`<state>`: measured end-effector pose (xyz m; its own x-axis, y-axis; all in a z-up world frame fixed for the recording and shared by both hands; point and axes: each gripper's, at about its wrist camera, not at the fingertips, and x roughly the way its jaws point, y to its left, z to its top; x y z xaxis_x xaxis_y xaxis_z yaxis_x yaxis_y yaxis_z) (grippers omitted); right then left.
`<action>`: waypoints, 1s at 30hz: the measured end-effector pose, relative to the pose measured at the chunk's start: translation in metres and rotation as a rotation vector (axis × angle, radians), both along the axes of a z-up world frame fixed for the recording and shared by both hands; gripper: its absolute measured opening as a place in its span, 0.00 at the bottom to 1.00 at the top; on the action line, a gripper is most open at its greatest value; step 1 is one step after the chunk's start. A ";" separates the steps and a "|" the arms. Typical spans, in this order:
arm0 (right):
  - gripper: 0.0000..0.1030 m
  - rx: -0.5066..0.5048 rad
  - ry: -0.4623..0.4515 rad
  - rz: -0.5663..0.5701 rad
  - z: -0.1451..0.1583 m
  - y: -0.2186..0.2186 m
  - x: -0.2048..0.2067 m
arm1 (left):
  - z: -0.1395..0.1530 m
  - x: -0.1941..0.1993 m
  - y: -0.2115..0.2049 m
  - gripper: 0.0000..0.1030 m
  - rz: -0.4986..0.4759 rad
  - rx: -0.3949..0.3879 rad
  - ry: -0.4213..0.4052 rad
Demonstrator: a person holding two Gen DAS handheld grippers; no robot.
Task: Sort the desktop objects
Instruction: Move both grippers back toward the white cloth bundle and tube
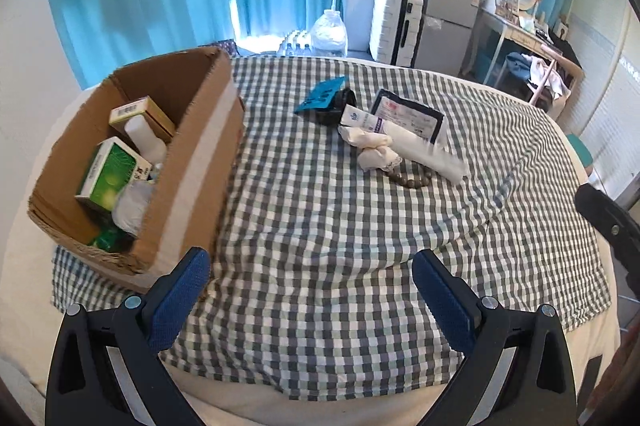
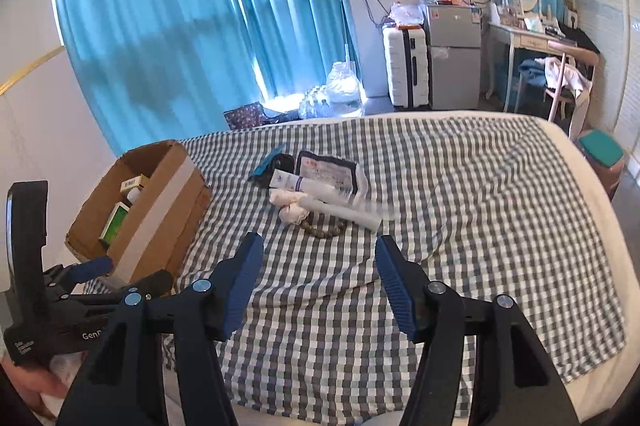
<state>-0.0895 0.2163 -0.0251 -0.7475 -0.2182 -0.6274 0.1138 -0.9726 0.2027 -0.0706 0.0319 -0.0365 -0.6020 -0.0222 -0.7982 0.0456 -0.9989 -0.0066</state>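
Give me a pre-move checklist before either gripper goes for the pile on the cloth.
1. Left gripper open, nothing held: ok.
2. Right gripper open, nothing held: ok.
3. Box open on top, with room left: ok.
4. Pile items apart for a single pick: not ok; tube, white cloth bundle and beads overlap.
5. Way from right gripper to beads unobstructed: ok.
6. What the black item under the blue card is: cannot tell.

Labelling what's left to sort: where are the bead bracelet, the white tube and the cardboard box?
bead bracelet (image 2: 326,231), right wrist view, bead loop.
white tube (image 1: 420,146), left wrist view, mid-body.
cardboard box (image 1: 192,162), left wrist view, taped right wall.
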 end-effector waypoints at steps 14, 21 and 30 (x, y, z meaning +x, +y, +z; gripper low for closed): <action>0.57 0.002 -0.121 0.023 -0.068 0.001 -0.056 | -0.057 -0.058 0.020 1.00 0.002 0.001 -0.073; 0.56 0.063 -0.159 0.067 -0.088 0.000 -0.104 | -0.081 -0.103 0.033 1.00 -0.020 -0.005 -0.090; 0.48 0.118 -0.210 0.128 -0.124 -0.004 -0.164 | -0.112 -0.152 0.040 1.00 0.013 0.007 -0.125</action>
